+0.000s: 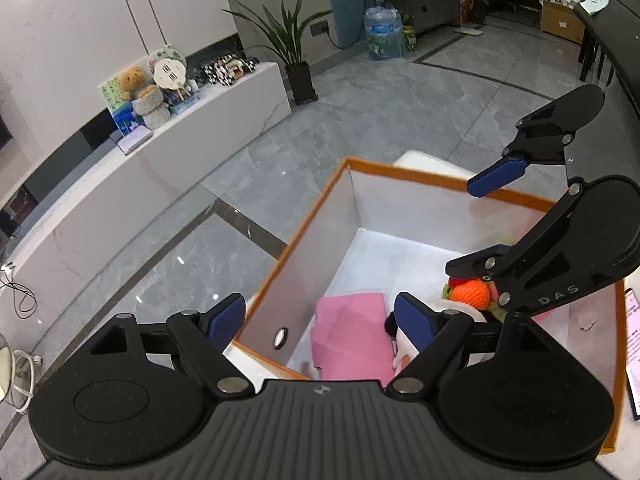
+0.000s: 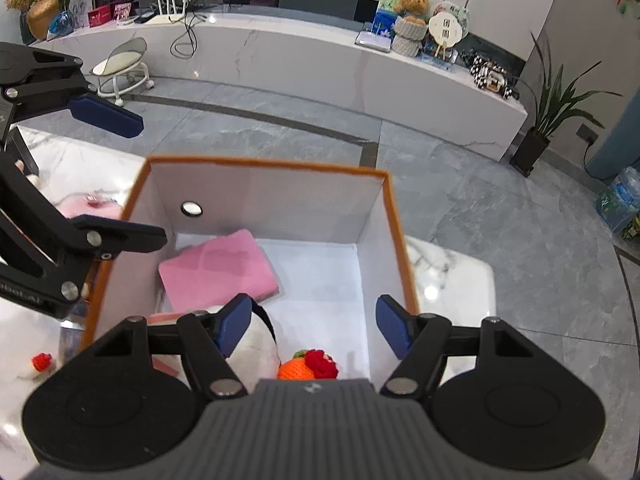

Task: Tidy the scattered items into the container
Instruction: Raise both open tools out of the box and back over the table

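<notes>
The open rectangular cardboard box with an orange rim and white inside walls (image 2: 376,216) stands on a glossy white marble-look table (image 2: 452,276), filling the middle of the right wrist view, with a small round metal-ringed hole (image 2: 191,208) in its wall at 11 o'clock. On the box floor a folded pink cloth (image 2: 218,270) lies toward 10 o'clock, and at 6 o'clock, just above the gripper body, sits an orange crocheted ball topped with red yarn (image 2: 308,366), close beside a white plush item with a dark band (image 2: 256,352). The right gripper (image 2: 312,330) hangs over the box with its blue-padded jaws spread wide and nothing between them. The left gripper (image 1: 320,322) is likewise wide open and empty, one blue pad outside the box wall and the other over the pink cloth. In the left wrist view the right gripper reaches in from 3 o'clock, directly above the orange ball. Outside the box, at 9 o'clock in the right wrist view, a pale pink soft item (image 2: 86,208) rests on the table, and at 8 o'clock lies a small red crocheted piece (image 2: 42,361); both are partly hidden or blurred, so their exact form cannot be told.
</notes>
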Tool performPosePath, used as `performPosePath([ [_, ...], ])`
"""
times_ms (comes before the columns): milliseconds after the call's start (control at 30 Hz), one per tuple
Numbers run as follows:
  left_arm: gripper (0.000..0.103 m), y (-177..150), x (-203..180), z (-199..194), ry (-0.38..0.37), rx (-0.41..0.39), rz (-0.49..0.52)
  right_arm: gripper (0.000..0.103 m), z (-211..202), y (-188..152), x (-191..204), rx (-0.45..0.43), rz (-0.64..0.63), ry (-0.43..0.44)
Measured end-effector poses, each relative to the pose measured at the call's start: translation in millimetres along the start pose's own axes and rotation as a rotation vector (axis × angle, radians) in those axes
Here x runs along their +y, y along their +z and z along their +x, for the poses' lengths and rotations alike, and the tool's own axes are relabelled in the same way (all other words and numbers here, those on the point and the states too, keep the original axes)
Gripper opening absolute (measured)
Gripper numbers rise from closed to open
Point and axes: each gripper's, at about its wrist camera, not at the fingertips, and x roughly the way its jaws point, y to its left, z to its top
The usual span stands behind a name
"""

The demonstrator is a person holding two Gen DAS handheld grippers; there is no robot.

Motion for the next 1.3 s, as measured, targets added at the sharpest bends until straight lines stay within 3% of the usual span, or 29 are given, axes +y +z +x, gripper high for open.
performPosePath([
  [467,0.097,9,16,-97,0.061,-0.122,-0.016,0.071,-101,27,22,-0.104,-0.044,-0.066],
  [667,0.097,4,27,-146,0.075,-0.192,-0.026,0.071,-148,35,35,-0.17,-0.051,-0.055],
  [1033,0.097,-26,61,-230,0.131,-0.289,-0.064,0.072,-221,41,70,-0.282,-0.1,-0.009],
  [1300,0.097,-60,63,-301,0.142,-0.391,-0.064,0.074,-281,38,92,-0.372,-0.112,0.028],
])
